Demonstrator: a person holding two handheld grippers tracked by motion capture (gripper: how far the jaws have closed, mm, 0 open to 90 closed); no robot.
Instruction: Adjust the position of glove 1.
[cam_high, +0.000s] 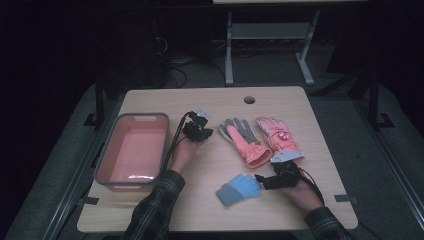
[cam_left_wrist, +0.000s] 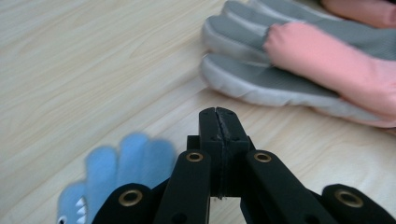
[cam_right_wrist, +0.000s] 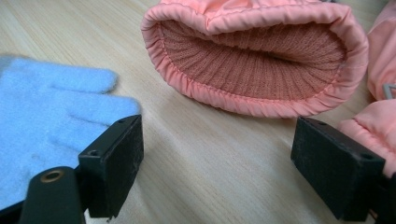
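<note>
Blue glove (cam_high: 238, 188) beside wide-jawed right gripper (cam_high: 260, 179).

Blue knit glove (cam_high: 238, 188) flat on table

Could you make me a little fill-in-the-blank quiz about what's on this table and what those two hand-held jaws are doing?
1. The jaws of the left gripper are ____, with nothing between them.
2. The jaws of the right gripper stand ____ over bare wood.
3. The small knitted glove beside the right gripper is ____ in colour.
4. The rectangular plastic tub with a grey rim sits at the table's ____ side in the high view.

Missing words: shut; open; blue; left
</note>
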